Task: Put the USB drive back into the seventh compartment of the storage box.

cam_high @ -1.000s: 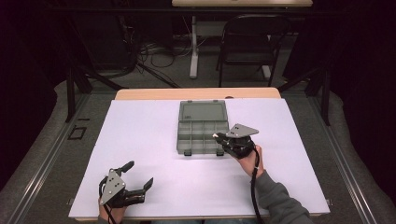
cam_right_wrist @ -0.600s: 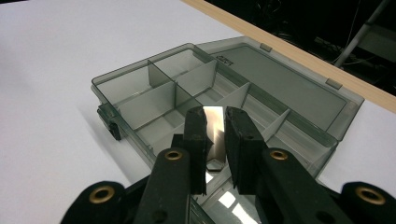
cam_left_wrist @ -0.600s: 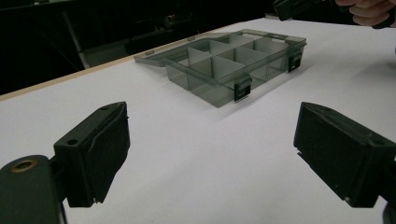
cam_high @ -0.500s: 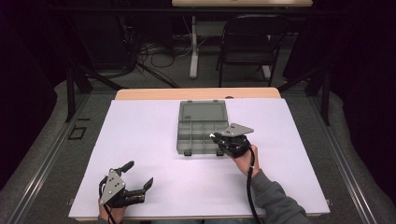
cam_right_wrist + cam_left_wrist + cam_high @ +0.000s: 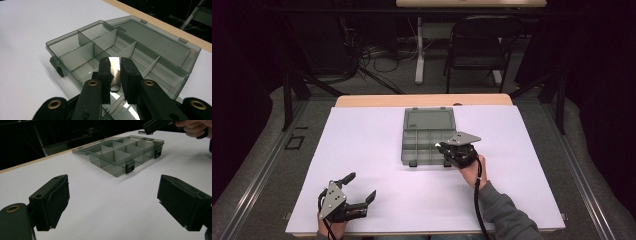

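A smoky clear compartment box (image 5: 417, 142) lies open in the middle of the white table, its lid (image 5: 428, 119) folded flat behind it. My right gripper (image 5: 443, 148) hovers over the box's front right corner. In the right gripper view its jaws (image 5: 115, 65) stand close together, shut on a small shiny clear divider piece (image 5: 115, 71) above the box's compartments (image 5: 85, 50). My left gripper (image 5: 361, 185) rests near the table's front left, open, with nothing between its jaws (image 5: 112, 202). From there the box (image 5: 120, 152) lies ahead, with the right gripper (image 5: 150, 126) above its far corner.
The white sheet (image 5: 362, 145) covers the table, and a strip of wooden edge (image 5: 422, 100) shows at the far side. A black folding chair (image 5: 477, 45) and cables stand on the floor beyond. The box's two front latches (image 5: 130, 167) hang open.
My right gripper has edged a little to the left over the box's front right corner. The left gripper has stayed put.
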Tool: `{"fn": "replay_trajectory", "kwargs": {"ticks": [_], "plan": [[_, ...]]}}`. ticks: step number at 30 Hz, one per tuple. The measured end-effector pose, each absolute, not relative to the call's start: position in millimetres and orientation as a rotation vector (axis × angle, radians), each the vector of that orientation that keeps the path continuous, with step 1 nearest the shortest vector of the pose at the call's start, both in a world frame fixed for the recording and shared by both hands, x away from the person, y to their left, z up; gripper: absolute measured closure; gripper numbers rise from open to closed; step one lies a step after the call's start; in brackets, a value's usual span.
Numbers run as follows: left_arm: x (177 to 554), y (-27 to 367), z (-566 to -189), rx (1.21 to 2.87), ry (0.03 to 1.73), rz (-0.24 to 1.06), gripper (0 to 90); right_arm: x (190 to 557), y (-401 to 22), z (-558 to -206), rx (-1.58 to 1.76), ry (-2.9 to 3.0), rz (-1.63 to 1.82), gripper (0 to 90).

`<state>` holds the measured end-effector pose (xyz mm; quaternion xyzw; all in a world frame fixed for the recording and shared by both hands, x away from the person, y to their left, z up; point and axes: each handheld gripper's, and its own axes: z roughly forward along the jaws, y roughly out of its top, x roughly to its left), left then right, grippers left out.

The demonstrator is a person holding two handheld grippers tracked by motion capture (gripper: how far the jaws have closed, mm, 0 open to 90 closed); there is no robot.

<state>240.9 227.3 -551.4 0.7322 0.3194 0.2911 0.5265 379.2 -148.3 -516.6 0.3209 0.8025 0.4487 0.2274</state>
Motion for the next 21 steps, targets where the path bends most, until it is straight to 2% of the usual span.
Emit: {"fn": "replay_trajectory", "kwargs": {"ticks": [21], "plan": [[240.5,226.9,-551.2,1.751,0.764,0.699,10.9,386.6,-140.9,-522.2,0.939,2.221,1.214,79.2]]}}
